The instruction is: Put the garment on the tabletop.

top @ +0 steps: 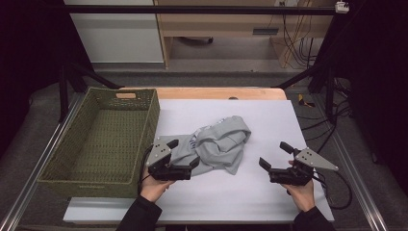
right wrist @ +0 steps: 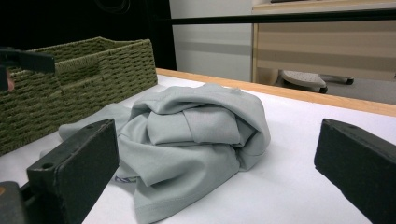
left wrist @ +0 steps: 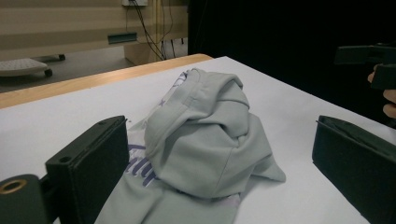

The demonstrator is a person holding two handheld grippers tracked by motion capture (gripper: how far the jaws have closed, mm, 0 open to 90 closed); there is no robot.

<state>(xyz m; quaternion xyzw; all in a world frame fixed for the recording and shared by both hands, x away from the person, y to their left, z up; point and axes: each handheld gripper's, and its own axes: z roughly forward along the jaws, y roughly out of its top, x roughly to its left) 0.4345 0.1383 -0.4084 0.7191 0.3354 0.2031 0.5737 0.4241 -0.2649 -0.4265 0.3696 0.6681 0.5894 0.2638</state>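
purple print on garment partly folded under, unreadable, basket cropped

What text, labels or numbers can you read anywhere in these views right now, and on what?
None can be read.
Grey garment: purple printed lettering along its edge, mostly folded under and too blurred to make out.
Green woven basket: a small strip low on its near wall, too small to read.

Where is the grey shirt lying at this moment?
In the high view the crumpled grey shirt lies near the middle of the white table, just right of the green woven basket and against the open left gripper.
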